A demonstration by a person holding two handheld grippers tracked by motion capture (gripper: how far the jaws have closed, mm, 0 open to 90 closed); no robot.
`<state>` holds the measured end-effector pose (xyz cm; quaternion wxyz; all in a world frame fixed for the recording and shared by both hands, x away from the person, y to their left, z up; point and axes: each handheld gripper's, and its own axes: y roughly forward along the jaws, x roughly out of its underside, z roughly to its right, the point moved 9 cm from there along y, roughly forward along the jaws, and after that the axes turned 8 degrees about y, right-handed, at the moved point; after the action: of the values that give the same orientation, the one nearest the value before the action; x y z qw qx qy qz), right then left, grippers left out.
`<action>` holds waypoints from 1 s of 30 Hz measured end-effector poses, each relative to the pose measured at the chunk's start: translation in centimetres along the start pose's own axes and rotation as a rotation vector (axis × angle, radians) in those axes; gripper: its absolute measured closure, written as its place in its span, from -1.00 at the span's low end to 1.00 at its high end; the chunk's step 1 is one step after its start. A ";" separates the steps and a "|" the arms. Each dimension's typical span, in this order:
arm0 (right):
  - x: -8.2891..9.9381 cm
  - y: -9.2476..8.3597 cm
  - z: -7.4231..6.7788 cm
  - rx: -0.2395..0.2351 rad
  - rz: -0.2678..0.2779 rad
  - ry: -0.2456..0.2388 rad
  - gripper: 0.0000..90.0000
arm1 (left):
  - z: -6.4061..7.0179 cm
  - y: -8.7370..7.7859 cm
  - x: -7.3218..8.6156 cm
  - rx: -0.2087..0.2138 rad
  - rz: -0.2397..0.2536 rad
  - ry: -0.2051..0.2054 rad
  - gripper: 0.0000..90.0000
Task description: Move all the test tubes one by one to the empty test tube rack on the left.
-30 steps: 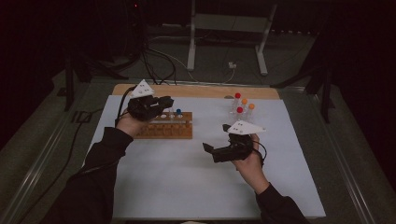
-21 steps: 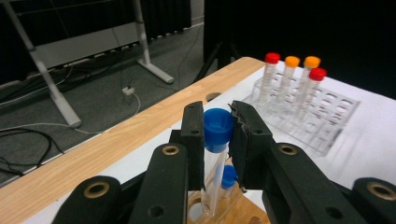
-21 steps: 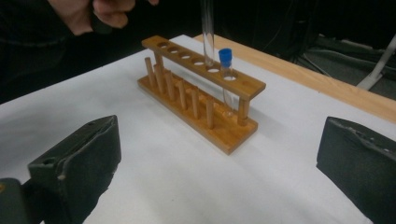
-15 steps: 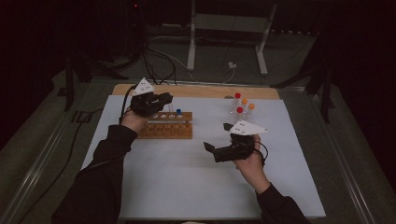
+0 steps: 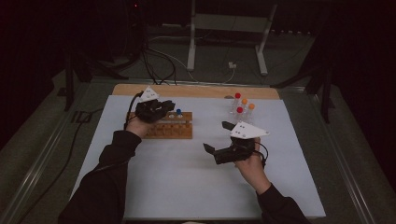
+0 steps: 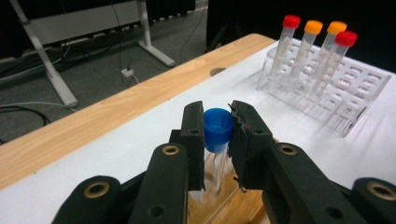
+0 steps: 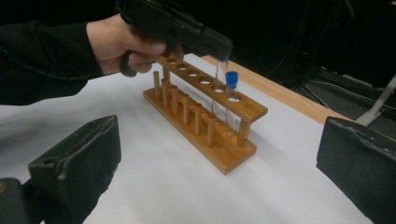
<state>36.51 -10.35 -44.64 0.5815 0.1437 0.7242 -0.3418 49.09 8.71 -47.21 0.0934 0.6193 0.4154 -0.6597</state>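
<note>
Dark room, cables and a metal stand on the floor beyond the table (image 5: pixel 196 89); a white mat (image 5: pixel 187 182) covers most of the tabletop, leaving a wooden strip along the far edge.

Landmark: wooden rack (image 5: pixel 169 129), standing on the mat's far left part.

Left gripper (image 6: pixel 217 135): held directly above the rack, jaws clamped on the blue cap of a tube (image 6: pixel 215 140). In the right gripper view the tube (image 7: pixel 219 88) hangs upright from the jaws with its lower part passing through a hole in the rack's top rail, next to the end hole. Whether its base rests on the rack's bottom board cannot be told.

Second tube (image 7: pixel 231 100) (blue cap as well): seated upright in the rack's end hole, just beside the held tube, apart from the jaws.

Right gripper (image 5: pixel 219 140): on the near right of the rack, well apart from it, above bare mat. Its jaws stand wide apart with nothing between them and are aimed toward the rack.

Clear rack (image 6: pixel 327 88): to the right of the wooden rack at the mat's far edge, carrying four upright tubes, two red-capped and two orange-capped.
</note>
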 end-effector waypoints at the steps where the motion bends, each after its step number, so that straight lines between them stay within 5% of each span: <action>1: 0.0 0.0 0.0 -0.002 -0.001 0.000 -1.00 | 0.0 0.1 0.3 -0.001 -0.004 -0.001 0.72; 10: 0.3 0.0 -0.1 -0.048 -0.054 0.043 -1.00 | 0.3 0.8 1.5 -0.007 -0.025 0.005 0.72; 25: 0.1 -0.4 0.2 -0.050 -0.054 0.063 -1.00 | 0.3 1.0 1.8 0.017 -0.043 -0.001 0.70; 30: -0.7 -1.1 0.8 -0.040 -0.037 0.058 -1.00 | 0.7 0.3 1.7 0.042 -0.039 0.018 0.26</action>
<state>36.64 -11.60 -43.73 0.5566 0.1282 0.7500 -0.3336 48.39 8.70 -48.99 0.0638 0.6186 0.4146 -0.6644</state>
